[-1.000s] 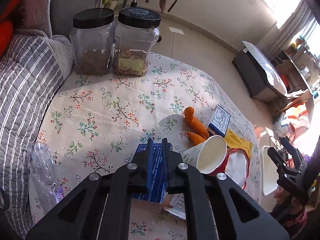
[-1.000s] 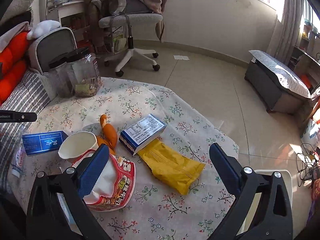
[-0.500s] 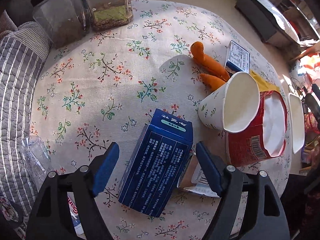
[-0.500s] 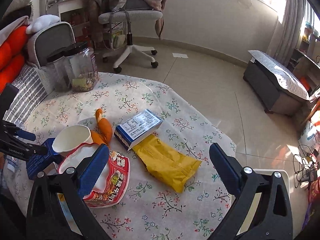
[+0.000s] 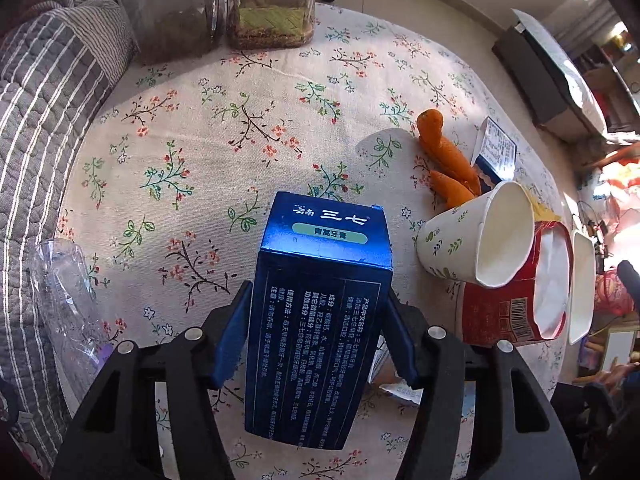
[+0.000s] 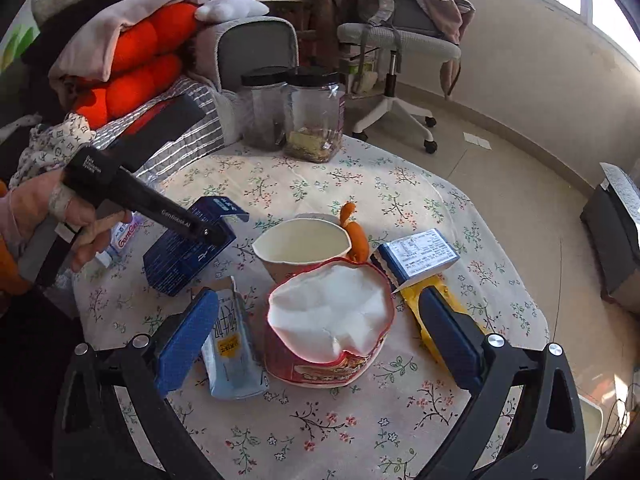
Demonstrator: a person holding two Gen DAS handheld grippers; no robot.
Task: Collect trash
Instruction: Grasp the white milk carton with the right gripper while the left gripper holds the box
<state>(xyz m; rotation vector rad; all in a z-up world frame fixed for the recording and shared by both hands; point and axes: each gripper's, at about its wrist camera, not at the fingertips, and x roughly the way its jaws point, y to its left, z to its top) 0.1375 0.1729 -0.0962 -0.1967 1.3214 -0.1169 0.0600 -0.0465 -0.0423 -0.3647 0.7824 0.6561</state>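
Your left gripper has its blue pads clamped on both sides of the dark blue cardboard toothpaste box, tilted over the floral tablecloth. Your right gripper hangs wide open, holding nothing, its fingers either side of the crumpled red paper noodle bowl, beside the white paper cup.

Floral-clothed table: two jars, crushed red cup, yellow packet.
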